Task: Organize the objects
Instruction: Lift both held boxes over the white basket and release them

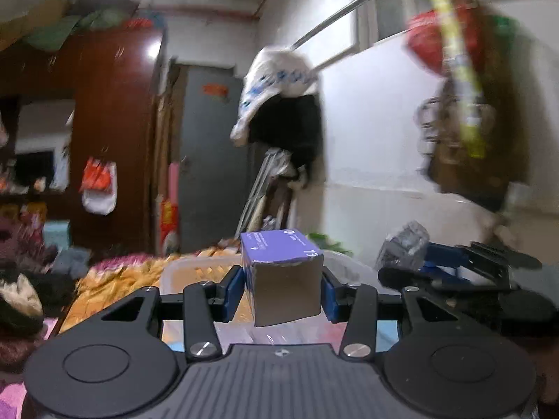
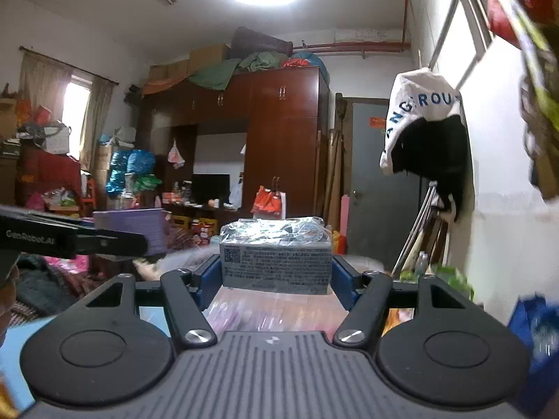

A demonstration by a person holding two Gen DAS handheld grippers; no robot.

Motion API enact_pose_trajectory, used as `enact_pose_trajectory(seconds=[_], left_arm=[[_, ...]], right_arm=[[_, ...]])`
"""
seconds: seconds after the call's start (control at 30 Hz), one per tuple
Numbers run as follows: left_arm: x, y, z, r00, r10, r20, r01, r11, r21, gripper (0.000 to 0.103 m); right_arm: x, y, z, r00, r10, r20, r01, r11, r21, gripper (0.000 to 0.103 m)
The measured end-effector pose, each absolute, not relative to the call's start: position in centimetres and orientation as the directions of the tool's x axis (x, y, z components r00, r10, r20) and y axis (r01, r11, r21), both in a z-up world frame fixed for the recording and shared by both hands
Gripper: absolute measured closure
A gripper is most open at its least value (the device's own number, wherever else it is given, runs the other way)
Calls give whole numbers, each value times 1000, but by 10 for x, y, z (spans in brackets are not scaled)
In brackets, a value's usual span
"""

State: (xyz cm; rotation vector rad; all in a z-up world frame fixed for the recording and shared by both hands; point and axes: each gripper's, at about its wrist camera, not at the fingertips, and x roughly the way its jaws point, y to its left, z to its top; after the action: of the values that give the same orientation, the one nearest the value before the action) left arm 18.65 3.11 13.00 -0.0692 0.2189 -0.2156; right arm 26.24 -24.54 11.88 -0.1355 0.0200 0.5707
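Observation:
My left gripper [image 1: 282, 288] is shut on a small purple cardboard box [image 1: 283, 276], open grey end toward the camera, held above a clear plastic bin [image 1: 195, 269]. My right gripper [image 2: 276, 276] is shut on a grey plastic-wrapped packet [image 2: 276, 256] with printed text and a QR code, held up in the air. In the left wrist view the right gripper [image 1: 454, 269] shows at the right with the shiny packet [image 1: 405, 246] in it. In the right wrist view the left gripper [image 2: 70, 239] shows at the left edge with the purple box [image 2: 131, 230].
An orange and pink bedspread [image 1: 115, 279] lies at the left below. A white wall with hung clothes [image 2: 426, 132] and bags [image 1: 454, 70] is close on the right. A dark wooden wardrobe [image 2: 279, 139] and a grey door [image 2: 377, 188] stand at the back.

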Motion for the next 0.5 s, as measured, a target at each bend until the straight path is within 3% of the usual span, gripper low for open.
enact_pose_trajectory(seconds=[0.2, 0.27, 0.3, 0.33, 0.5], left_arm=[[282, 43, 114, 902, -200, -383, 135, 973, -189, 53], [288, 45, 106, 897, -210, -389, 140, 970, -200, 36], [290, 44, 103, 893, -216, -396, 142, 968, -206, 22], [289, 44, 100, 888, -220, -403, 144, 967, -209, 21], [245, 41, 110, 937, -110, -331, 89, 993, -77, 21]], right_arm=[[347, -217, 113, 850, 485, -206, -512, 852, -106, 35], [349, -217, 107, 856, 479, -197, -504, 857, -109, 32], [348, -218, 105, 854, 481, -199, -507, 855, -107, 16], [346, -218, 104, 851, 484, -205, -510, 853, -106, 3], [307, -239, 111, 854, 502, -135, -516, 852, -90, 0]])
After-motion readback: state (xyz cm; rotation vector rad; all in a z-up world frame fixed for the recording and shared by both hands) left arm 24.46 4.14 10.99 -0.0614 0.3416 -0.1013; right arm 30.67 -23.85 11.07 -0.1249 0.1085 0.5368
